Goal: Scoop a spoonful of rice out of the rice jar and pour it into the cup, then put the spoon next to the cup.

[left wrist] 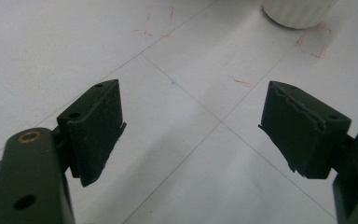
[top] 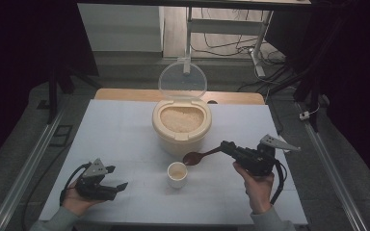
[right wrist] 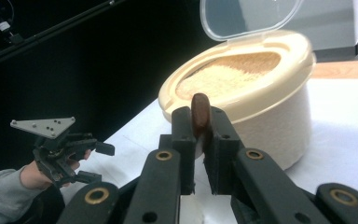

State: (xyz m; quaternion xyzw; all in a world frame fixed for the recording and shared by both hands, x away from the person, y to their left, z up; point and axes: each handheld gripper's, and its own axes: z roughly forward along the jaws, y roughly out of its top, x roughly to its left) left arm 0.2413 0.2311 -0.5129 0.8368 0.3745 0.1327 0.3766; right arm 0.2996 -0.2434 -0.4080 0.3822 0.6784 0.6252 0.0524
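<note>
Spoon [top: 198,156], smooth brown wood, clamped in right tool [top: 227,147]; left tool [top: 120,185] gapes wide.

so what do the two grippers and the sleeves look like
Both are black two-finger tools. The left gripper and the right gripper each carry a grey three-cornered plate with small holes on top and trail a black cable. The linkage arms have brass-coloured pivot rings. The fingers are blocky black pads with rough edges. The sleeves are grey.
</note>
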